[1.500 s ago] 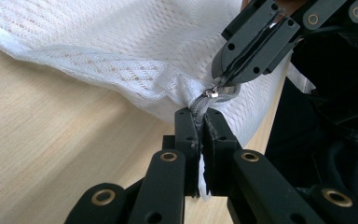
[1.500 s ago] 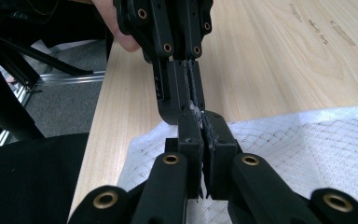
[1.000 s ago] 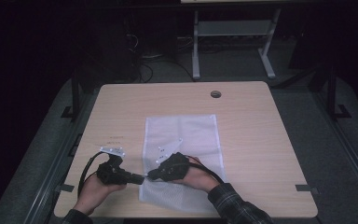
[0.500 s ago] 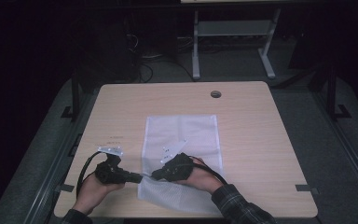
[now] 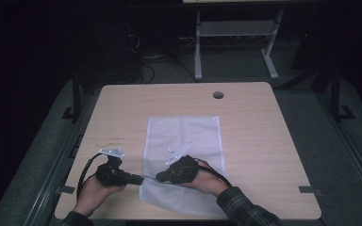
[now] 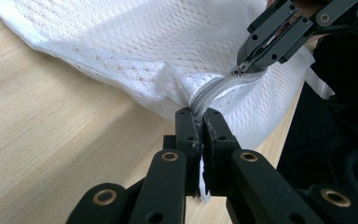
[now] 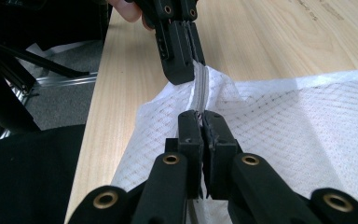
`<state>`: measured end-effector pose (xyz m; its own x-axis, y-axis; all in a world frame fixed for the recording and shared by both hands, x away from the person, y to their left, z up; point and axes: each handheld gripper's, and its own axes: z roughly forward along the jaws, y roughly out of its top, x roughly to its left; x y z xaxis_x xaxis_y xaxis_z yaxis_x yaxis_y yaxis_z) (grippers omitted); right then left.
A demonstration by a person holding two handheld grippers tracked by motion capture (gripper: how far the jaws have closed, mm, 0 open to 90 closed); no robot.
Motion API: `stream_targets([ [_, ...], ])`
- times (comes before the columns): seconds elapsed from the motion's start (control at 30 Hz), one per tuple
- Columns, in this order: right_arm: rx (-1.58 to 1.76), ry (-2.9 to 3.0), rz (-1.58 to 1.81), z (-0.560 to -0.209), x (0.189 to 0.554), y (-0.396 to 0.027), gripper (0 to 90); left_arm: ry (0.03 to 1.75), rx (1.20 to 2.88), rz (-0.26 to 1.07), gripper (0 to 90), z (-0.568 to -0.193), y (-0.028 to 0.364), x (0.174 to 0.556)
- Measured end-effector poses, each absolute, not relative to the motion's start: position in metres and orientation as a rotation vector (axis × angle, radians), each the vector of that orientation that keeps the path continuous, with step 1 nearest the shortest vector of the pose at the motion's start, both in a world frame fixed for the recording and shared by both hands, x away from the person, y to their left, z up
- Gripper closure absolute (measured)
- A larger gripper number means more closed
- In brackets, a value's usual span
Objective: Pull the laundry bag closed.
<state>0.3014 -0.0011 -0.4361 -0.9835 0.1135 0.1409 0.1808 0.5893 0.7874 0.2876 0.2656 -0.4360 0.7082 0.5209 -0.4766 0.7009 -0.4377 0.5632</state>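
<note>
Bag: I see the white mesh zip bag (image 5: 183, 155) flat on the wooden table (image 5: 264, 141), its near edge lifted between both tongs.
Left gripper (image 6: 201, 116): clamped on the bag's zip end.
Right gripper (image 7: 201, 119): clamped on the grey zip's (image 6: 214, 91) slider.
Progress: I judge grips set, zip travel barely begun.

Left tool (image 6: 200, 116) and right tool (image 7: 200, 116) clamped, tips nearly meeting.

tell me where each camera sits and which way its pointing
High view: sits above the person's side of the table, looking forward and down; both hands enter from the bottom, left tongs and right tongs meeting at the mesh bag.
Left gripper view: rides the left tongs, looking along them at the zipper; the right tongs are beyond.
Right gripper view: rides the right tongs, facing the left tongs.
Both gripper views share the zipper stretched between the tongs.
</note>
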Motion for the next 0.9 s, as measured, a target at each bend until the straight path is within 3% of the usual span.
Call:
stream_targets([
  [0.9, -0.361, -2.699, -1.383, -0.436, 0.299, -0.017, 86.7, 0.94, 2.125, -0.279, 86.2, -0.434, 0.268, 0.287],
])
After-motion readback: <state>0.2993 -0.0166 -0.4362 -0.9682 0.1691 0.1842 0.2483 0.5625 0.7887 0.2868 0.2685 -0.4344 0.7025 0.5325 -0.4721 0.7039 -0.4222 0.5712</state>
